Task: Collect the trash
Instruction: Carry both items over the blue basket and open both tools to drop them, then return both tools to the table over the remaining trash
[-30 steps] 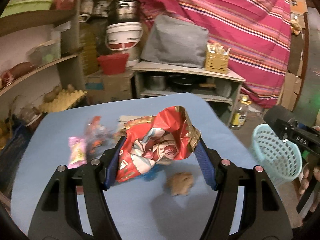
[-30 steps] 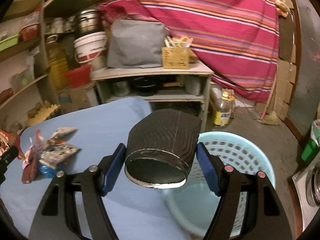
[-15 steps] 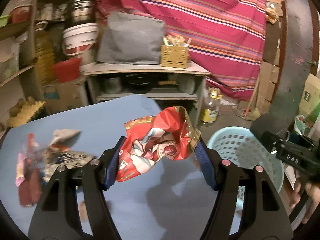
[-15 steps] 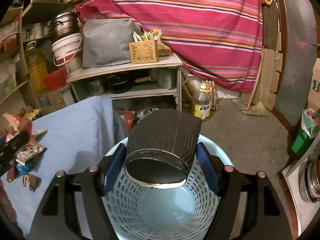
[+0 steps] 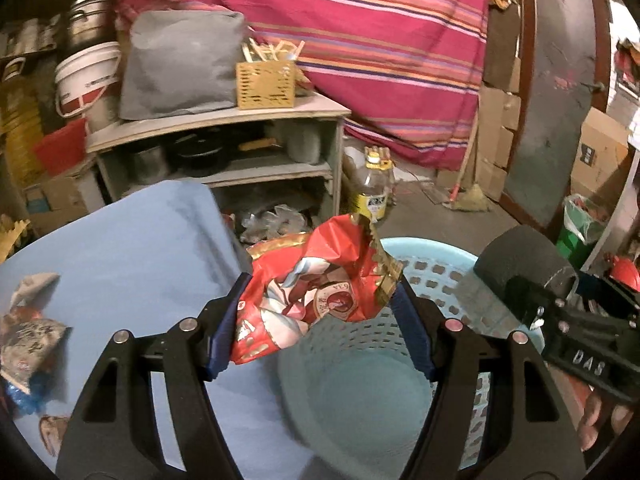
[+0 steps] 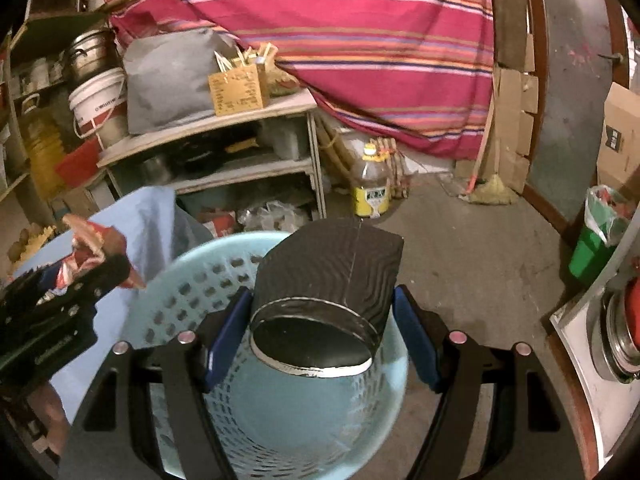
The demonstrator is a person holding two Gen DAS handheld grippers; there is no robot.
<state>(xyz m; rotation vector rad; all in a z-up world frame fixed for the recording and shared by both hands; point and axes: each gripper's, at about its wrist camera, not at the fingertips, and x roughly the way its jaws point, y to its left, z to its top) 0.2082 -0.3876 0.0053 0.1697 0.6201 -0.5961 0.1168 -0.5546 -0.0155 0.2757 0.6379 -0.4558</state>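
Note:
My left gripper (image 5: 320,320) is shut on a crumpled red snack bag (image 5: 316,280) and holds it over the near rim of a light blue laundry-style basket (image 5: 360,400) that stands on the floor beside the blue table (image 5: 120,248). My right gripper (image 6: 324,320) is shut on a squashed black paper cup (image 6: 328,280) right above the same basket (image 6: 288,420). In the right wrist view the left gripper (image 6: 80,276) and its red bag (image 6: 88,244) show at the left edge. The black cup (image 5: 516,260) appears at the right of the left wrist view.
Several wrappers (image 5: 28,340) lie on the table's left part. A grey shelf unit (image 5: 224,152) with pots, a yellow-labelled bottle (image 5: 372,196), a striped cloth (image 5: 360,40), cardboard boxes (image 5: 600,160) and a green bin (image 6: 592,248) stand around the basket.
Both grippers swung right from over the table to above the blue basket, carrying the red bag and the black cup. The wrappers on the table slid to the left edge of view.

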